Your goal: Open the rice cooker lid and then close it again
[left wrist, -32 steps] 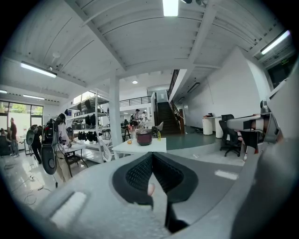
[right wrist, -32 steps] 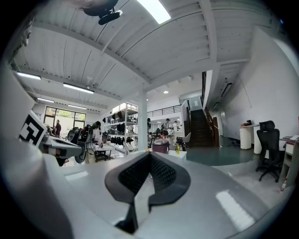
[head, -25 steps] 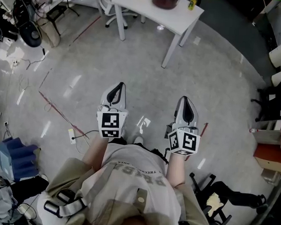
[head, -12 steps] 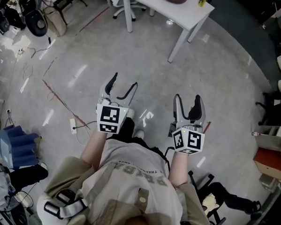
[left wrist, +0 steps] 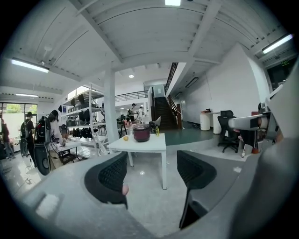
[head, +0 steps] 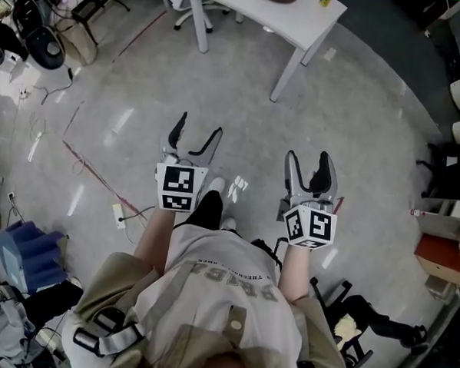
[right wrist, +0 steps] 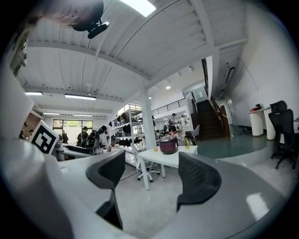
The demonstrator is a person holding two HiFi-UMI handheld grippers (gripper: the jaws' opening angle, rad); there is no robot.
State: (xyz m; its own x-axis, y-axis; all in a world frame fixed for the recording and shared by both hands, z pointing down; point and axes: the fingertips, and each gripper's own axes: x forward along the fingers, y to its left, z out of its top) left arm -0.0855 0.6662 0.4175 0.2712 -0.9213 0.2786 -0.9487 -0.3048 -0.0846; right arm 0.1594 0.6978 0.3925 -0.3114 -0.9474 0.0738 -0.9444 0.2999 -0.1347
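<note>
Head view: left tongs [head: 199, 129] and right tongs [head: 307, 159] side by side over bare floor [head: 357, 109], jaws just opening, nothing between them. White tabletop [head: 254, 15] edge well ahead, open floor before it.
Left gripper view: jaws apart; rice cooker [left wrist: 141, 132], lid shut, mid-tabletop, far off.
Right gripper view: jaws apart, empty; rice cooker distant.

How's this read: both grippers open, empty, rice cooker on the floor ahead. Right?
Not the floor: the rice cooker stands on the white table, per the left gripper view. The left gripper and right gripper have just been opening, nothing between their fingers.
</note>
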